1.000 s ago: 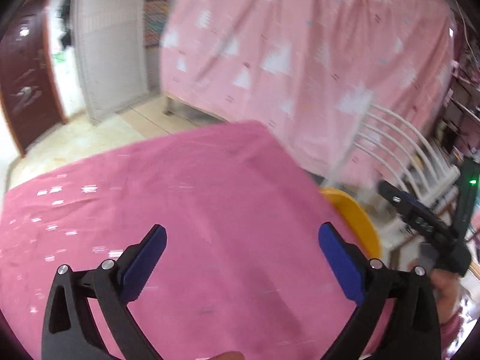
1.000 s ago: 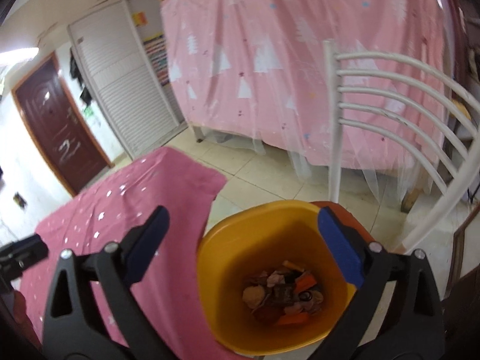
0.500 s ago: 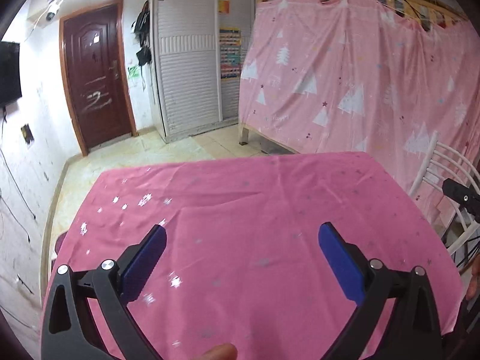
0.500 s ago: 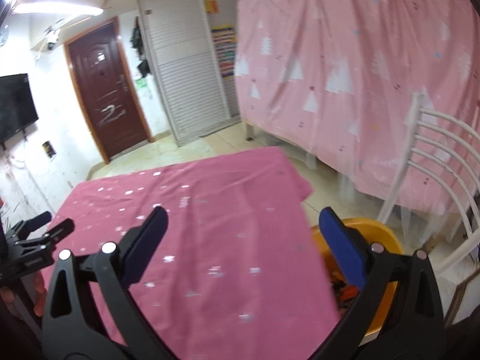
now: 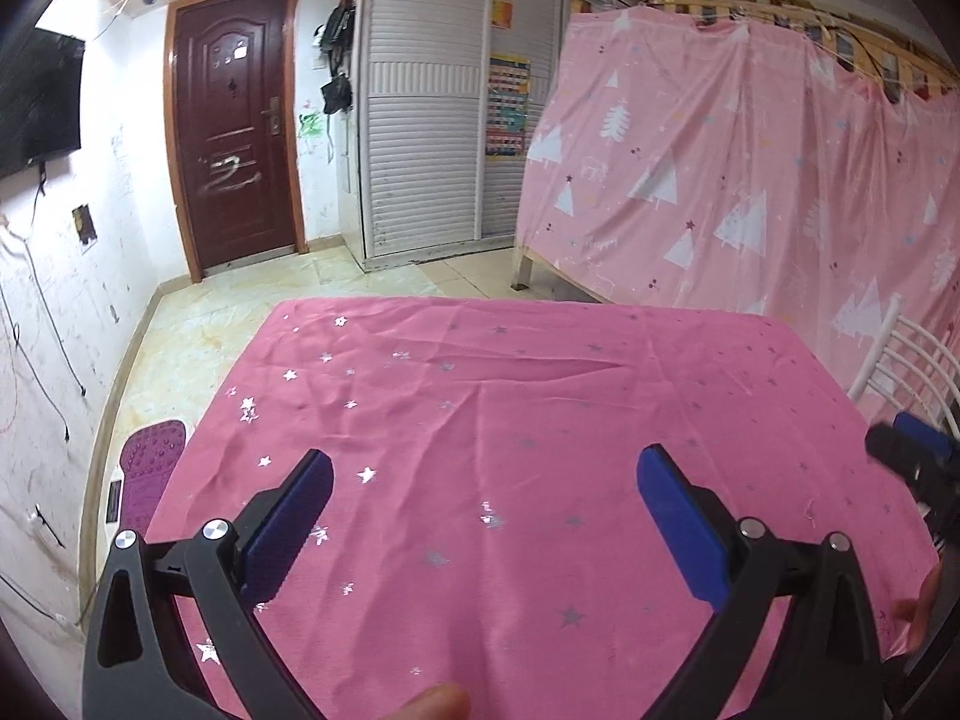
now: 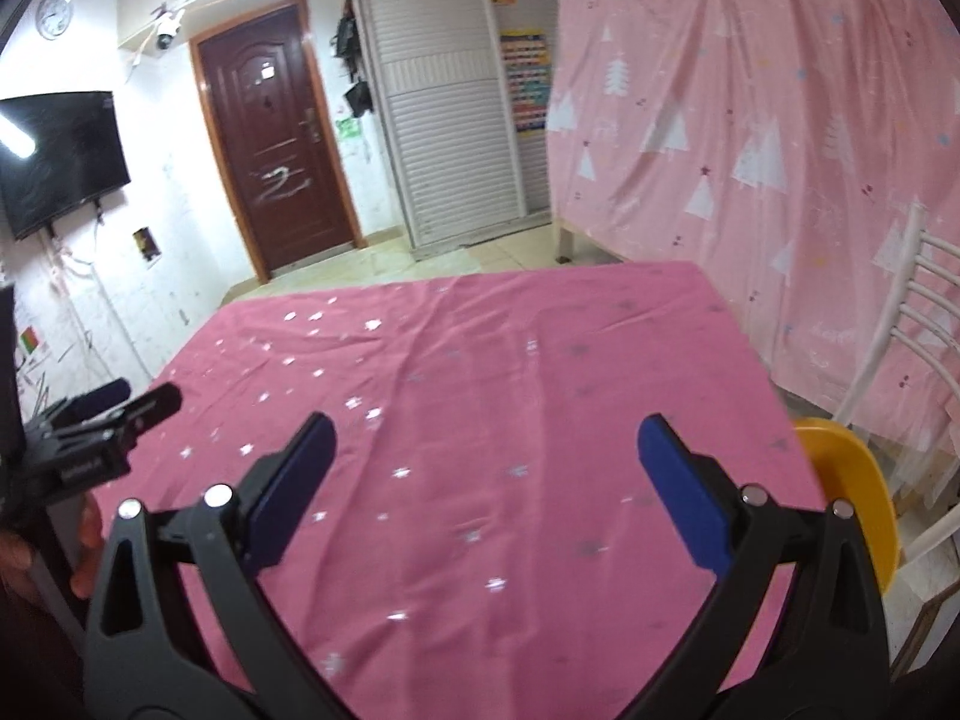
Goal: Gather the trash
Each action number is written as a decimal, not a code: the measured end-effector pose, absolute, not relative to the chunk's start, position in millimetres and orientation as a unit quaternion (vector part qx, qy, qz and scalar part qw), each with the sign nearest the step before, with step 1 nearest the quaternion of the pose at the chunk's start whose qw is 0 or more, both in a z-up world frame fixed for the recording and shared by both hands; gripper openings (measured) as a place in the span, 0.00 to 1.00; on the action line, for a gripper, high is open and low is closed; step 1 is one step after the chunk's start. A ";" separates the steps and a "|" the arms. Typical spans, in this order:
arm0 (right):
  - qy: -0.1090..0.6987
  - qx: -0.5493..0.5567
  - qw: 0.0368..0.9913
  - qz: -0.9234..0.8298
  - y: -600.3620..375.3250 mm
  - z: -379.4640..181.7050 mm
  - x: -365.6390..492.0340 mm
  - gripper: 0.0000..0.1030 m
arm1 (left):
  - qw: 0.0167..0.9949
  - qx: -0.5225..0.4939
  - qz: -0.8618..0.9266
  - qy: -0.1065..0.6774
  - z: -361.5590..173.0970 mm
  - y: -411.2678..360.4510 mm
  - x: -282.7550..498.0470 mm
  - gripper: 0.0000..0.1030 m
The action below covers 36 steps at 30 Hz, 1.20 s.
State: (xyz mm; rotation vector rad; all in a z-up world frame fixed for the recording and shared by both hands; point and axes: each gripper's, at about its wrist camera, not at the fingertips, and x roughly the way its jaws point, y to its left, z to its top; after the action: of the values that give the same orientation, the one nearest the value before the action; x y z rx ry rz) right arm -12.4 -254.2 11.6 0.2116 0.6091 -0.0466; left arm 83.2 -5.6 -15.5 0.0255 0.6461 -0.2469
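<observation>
Both grippers hang over a table draped in a pink cloth (image 5: pixel 540 420) scattered with small silver stars. The left gripper (image 5: pixel 485 501) is spread wide with nothing between its blue pads, and the right gripper (image 6: pixel 485 468) is released just the same, also holding nothing.

Only the right wrist view shows the yellow bin (image 6: pixel 852 498): a curved slice of its rim and wall shows just past the table's right edge, near the front right corner, partly hidden by the gripper's right finger. Its inside is out of sight, so I cannot tell what it holds. That view alone also shows a round wall clock (image 6: pixel 55 15) above the television (image 6: pixel 60 162), and the left gripper's tips at the table's left edge.

The left wrist view instead shows a purple mat (image 5: pixel 147 480) on the floor by the table's left edge, and the right gripper's blurred tip at the right edge.

Both views share the brown door (image 5: pixel 234 126), the white chair (image 6: pixel 900 330) beyond the right edge, and the pink tree-print curtain (image 5: pixel 750 180).
</observation>
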 end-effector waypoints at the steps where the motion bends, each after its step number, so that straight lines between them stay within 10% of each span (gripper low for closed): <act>1: 0.298 0.102 0.949 -0.017 -249.2 10.5 -12.4 0.94 | 0.941 0.010 -0.118 0.318 -16.6 -3.6 84.3 0.92; 36: 0.293 0.096 0.951 0.032 -224.4 0.7 -14.2 0.94 | 0.943 0.001 -0.080 0.324 -28.5 3.3 87.9 0.92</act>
State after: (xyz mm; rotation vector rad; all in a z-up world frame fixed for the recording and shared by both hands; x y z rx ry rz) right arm -14.2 -224.4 0.7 0.1944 0.5952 0.0642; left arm 87.9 3.3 -28.5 0.0026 0.6596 -0.1633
